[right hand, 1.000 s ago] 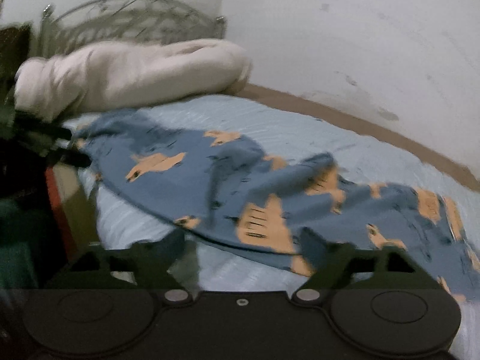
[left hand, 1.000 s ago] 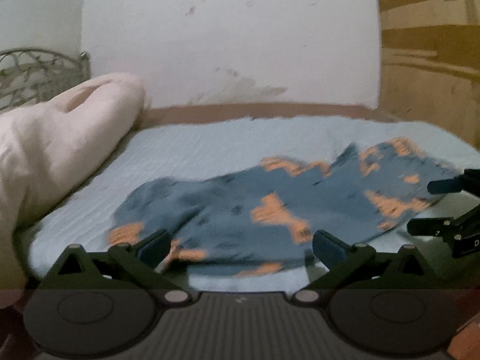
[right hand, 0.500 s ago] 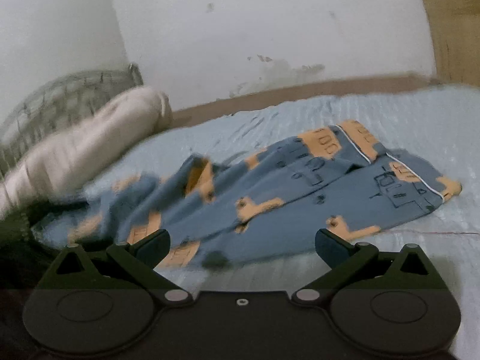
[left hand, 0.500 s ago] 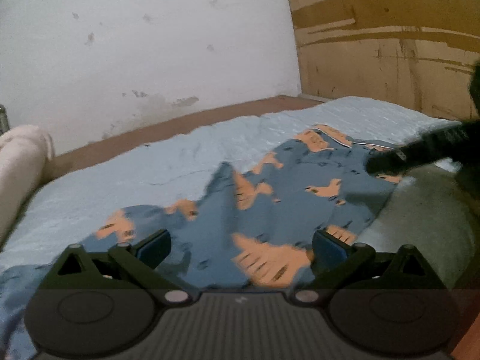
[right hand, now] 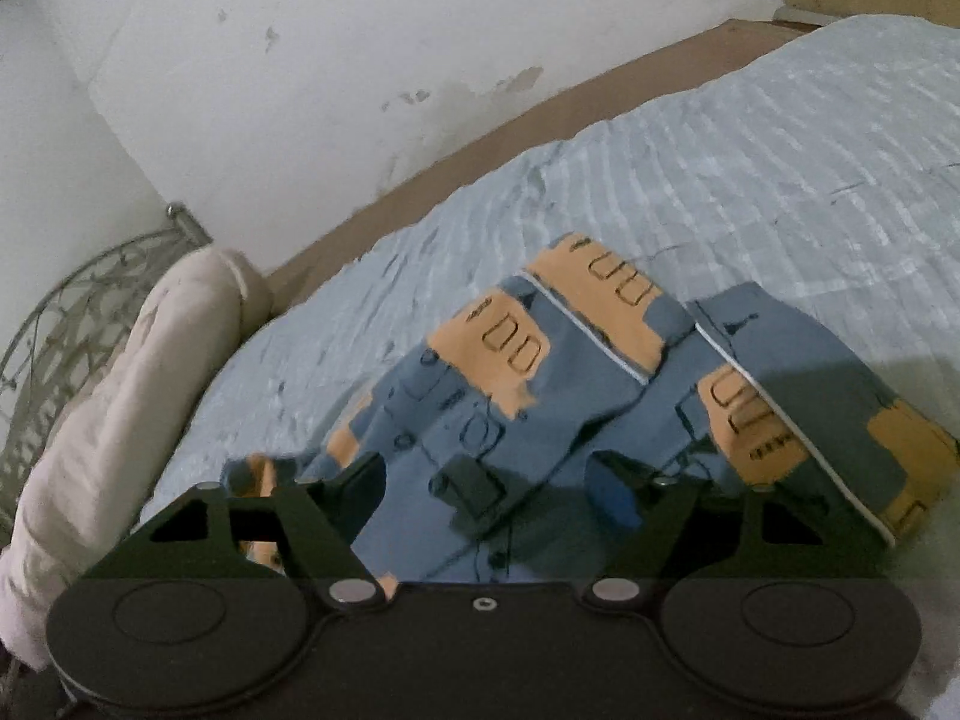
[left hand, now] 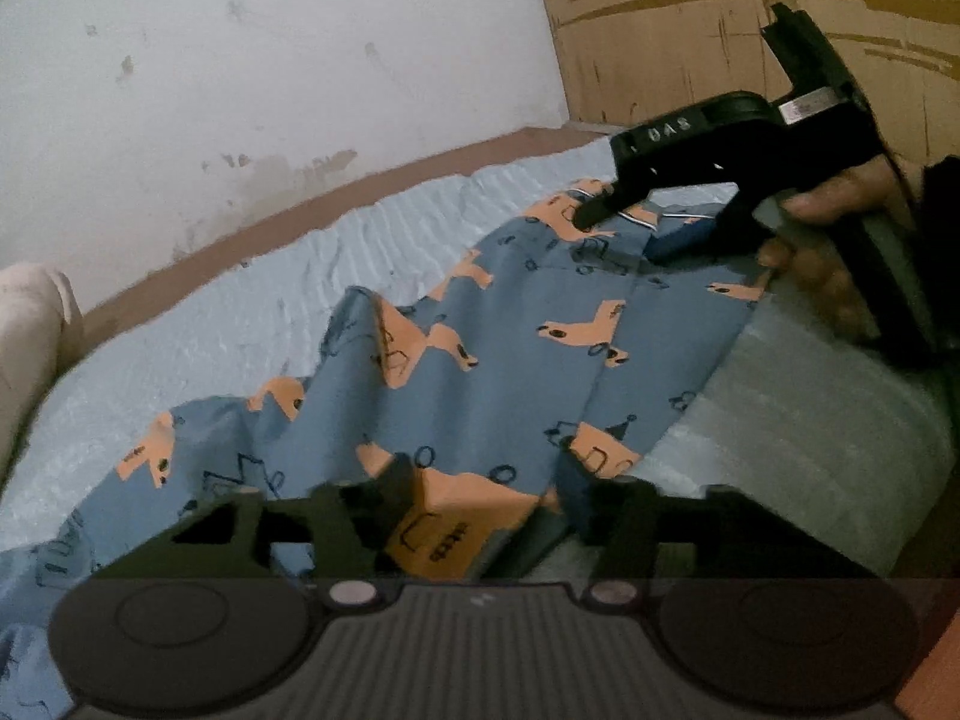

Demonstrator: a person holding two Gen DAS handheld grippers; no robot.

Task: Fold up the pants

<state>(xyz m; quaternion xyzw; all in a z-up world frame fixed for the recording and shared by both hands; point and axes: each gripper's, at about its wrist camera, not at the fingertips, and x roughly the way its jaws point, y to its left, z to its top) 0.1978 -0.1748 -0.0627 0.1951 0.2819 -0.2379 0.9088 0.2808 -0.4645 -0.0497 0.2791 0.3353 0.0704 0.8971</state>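
Observation:
Blue pants with orange vehicle prints [left hand: 516, 354] lie rumpled across the light blue bed sheet [left hand: 372, 252]. My left gripper [left hand: 486, 480] is open, low over the pants' near edge, with cloth between its jaws. My right gripper [right hand: 486, 480] is open and sits over the pants [right hand: 540, 396] near the hem end with the white piping. In the left wrist view the right gripper [left hand: 630, 228] shows at the upper right, held by a hand, its fingers [left hand: 591, 213] touching the far end of the pants.
A white wall [left hand: 270, 72] with a brown skirting runs behind the bed. A rolled cream blanket [right hand: 132, 372] lies at the left by a metal headboard [right hand: 72, 312]. A wooden panel [left hand: 690, 24] stands at the right.
Both grippers have swung right and dropped close to the pants. The right gripper has come down onto the hem end. Both stay open.

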